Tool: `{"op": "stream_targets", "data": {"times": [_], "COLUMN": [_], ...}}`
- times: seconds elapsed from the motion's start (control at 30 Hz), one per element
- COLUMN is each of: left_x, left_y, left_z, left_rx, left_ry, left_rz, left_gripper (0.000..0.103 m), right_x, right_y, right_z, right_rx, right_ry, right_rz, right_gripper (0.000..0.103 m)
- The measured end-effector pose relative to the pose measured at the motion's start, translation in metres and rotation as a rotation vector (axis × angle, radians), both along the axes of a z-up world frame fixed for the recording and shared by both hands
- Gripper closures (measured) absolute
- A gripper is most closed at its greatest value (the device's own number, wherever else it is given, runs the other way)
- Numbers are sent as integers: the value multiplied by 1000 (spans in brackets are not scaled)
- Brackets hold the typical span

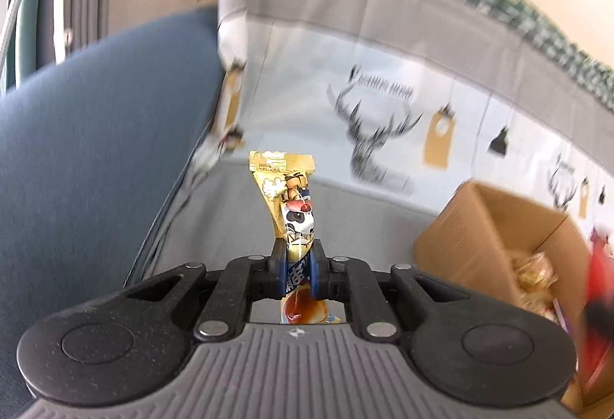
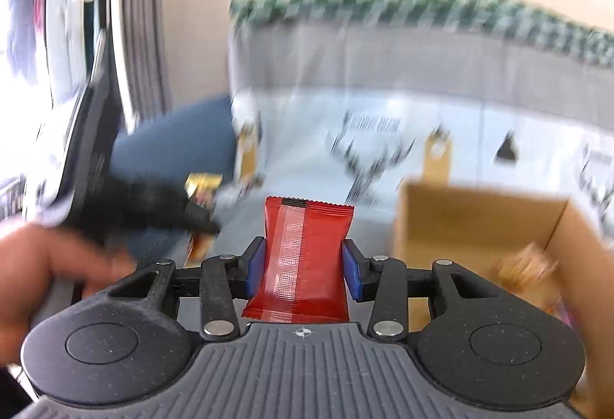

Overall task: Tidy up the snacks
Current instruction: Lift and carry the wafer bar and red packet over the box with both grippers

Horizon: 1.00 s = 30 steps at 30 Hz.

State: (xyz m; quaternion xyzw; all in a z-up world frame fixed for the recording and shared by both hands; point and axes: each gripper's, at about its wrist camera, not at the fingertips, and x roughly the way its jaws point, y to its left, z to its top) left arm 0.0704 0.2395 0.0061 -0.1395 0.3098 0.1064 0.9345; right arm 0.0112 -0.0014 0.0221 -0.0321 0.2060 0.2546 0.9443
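Note:
My left gripper (image 1: 296,250) is shut on a narrow gold snack packet (image 1: 288,188) with a cartoon print; the packet stands upright out of the jaws. My right gripper (image 2: 304,252) is shut on a red snack packet (image 2: 305,250), its blue pads (image 2: 256,265) pressing both sides. An open cardboard box (image 1: 487,227) with gold-wrapped snacks inside sits low at the right of the left wrist view, and the cardboard box (image 2: 472,219) shows right of the red packet. In the right wrist view the left gripper (image 2: 192,215) appears blurred at the left with its gold packet.
A grey surface (image 1: 345,204) lies under both grippers. A cloth with deer prints (image 1: 368,135) hangs behind it. A blue cushion (image 1: 96,135) fills the left. A hand (image 2: 38,265) shows at lower left in the right wrist view.

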Motion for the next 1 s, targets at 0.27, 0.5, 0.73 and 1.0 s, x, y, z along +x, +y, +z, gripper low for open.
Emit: {"op": "stream_targets", "data": {"times": [0.27,0.5,0.73,1.0], "left_x": [-2,11,21,33], "left_y": [-27,-59,-96,-136], "left_z": [30,41,46,41], "left_rx": [-17,-43,-59,-94], "left_ry": [-150,-205,-239,-260], "left_rz": [-17,-29,-108,-183], "left_gripper": [92,92,92,92], "right_x": [41,63,69,69], "right_y": [-90,-151,-166,-172], "right_z": [35,9,0,-2], "right_rx": [8,18,-9,-18], "right_ry": [-162,-66,-60,-60], "right_rz": [-163,-290,-308,-315], "right_gripper": [59,59,59,59]}}
